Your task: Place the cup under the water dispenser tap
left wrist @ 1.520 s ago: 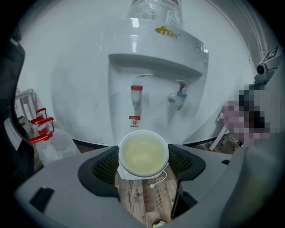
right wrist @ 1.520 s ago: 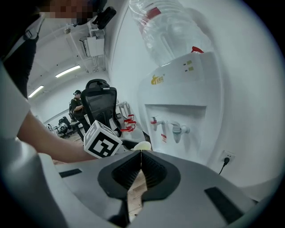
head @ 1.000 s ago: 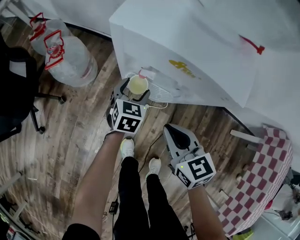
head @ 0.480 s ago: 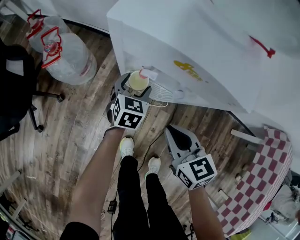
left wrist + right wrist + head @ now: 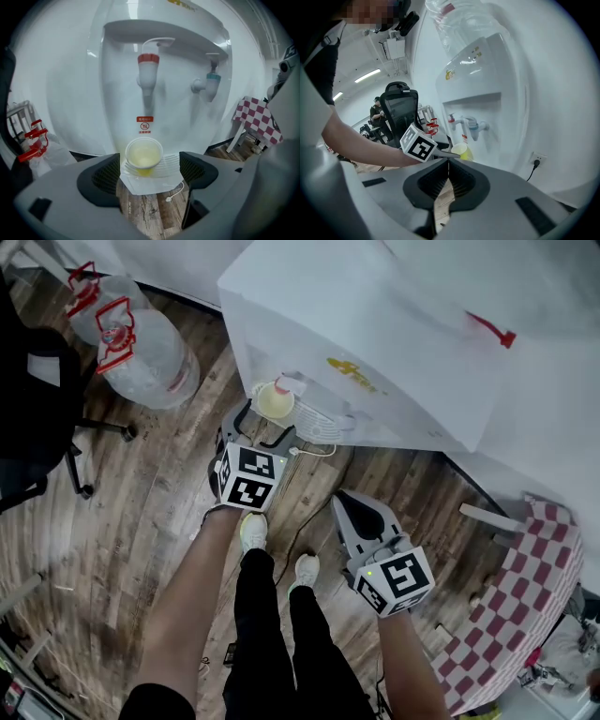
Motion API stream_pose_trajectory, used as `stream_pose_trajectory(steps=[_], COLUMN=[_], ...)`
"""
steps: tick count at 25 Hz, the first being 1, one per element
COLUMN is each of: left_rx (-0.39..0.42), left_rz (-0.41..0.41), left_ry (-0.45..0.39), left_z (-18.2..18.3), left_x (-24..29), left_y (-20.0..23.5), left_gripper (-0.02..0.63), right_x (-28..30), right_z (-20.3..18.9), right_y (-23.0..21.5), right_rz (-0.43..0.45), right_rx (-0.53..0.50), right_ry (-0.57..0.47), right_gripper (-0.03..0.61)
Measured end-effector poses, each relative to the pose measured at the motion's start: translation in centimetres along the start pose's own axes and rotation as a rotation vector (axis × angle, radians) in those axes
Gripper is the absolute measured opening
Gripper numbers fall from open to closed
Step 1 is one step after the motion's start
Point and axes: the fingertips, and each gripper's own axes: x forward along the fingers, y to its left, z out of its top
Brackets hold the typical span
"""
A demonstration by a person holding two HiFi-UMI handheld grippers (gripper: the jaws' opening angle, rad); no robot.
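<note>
Cup (image 5: 144,157): clear plastic, yellowish inside, upright on the white drip tray (image 5: 171,165) of the water dispenser (image 5: 375,334), straight below the red tap (image 5: 147,70); blue tap (image 5: 212,84) at its 2 o'clock.

Red label (image 5: 145,125) with a prohibition sign on the wall behind the cup; print too small to read. Yellow logo (image 5: 352,376) unreadable.

Left gripper (image 5: 150,165) at the cup's 6 o'clock: jaws wide apart, just been opening, cup ahead of the tips, untouched.

Right gripper (image 5: 448,168): jaws together, empty.

Water bottle (image 5: 141,348) with red labels on the floor, 10 o'clock.
</note>
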Motion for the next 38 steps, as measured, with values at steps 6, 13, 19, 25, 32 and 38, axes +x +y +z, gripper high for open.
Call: stream_pose_trajectory(steps=[6, 13, 19, 25, 32, 38], left_rx=[-0.031, -0.043, -0.058, -0.091, -0.174, -0.178], left_rz=[0.001, 0.058, 0.088, 0.118, 0.093, 0.097], left_ry=[0.001, -0.047, -0.068, -0.097, -0.123, -0.154], left_z=[0.4, 3.5, 5.7, 7.7, 8.5, 8.7], left_x=[-5.5, -11.4, -16.8, -22.7, -31.8, -39.2], left_y=[-1.8, -4.0, -7.5, -10.5, -16.0, -19.5], left_gripper=[0.381, 0.185, 0.071, 0.015, 0.014, 0.014], right_x=[-3.6, -8.4, -13.5, -17.8, -23.7, -28.3], right_z=[1.5, 2.9, 4.2, 5.2, 5.3, 5.0], right_y=[2.1, 3.3, 4.6, 5.8, 7.6, 8.6], right_rz=[0.044, 0.051, 0.067, 0.084, 0.102, 0.126], right_rx=[0.031, 0.014, 0.002, -0.004, -0.016, -0.059], right_ry=[-0.020, -0.045, -0.071, -0.105, -0.129, -0.145], right_gripper=[0.020, 0.020, 0.020, 0.020, 0.020, 0.020])
